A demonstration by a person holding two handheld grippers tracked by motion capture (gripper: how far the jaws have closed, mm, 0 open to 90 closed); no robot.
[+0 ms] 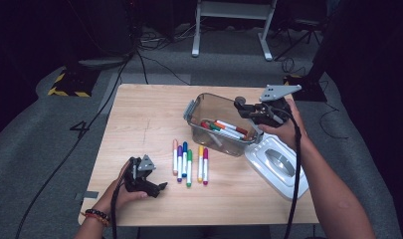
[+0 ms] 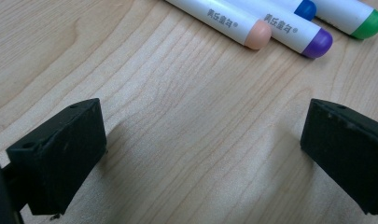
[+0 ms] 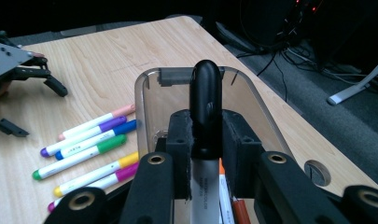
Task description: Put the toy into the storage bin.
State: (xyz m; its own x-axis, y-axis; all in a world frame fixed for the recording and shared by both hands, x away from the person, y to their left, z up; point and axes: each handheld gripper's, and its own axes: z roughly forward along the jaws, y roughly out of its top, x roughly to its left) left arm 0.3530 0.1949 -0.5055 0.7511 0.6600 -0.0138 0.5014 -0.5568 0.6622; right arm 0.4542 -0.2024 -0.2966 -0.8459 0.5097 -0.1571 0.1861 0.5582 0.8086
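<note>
Worktop (image 1: pixel 139 114): pale wood, six markers (image 1: pixel 189 162) in a near row.
Right gripper (image 3: pixel 205 135): fingers clamp black-capped marker (image 3: pixel 205 93) above clear box (image 1: pixel 209 107).
Left gripper (image 2: pixel 200 154): fingers wide apart, empty.

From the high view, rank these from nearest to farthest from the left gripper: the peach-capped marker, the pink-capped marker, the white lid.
1. Peach-capped marker, leftmost in the row on the table, closest to the left gripper.
2. Pink-capped marker, at the row's right end.
3. White lid, farther right, beside the clear plastic box.
</note>
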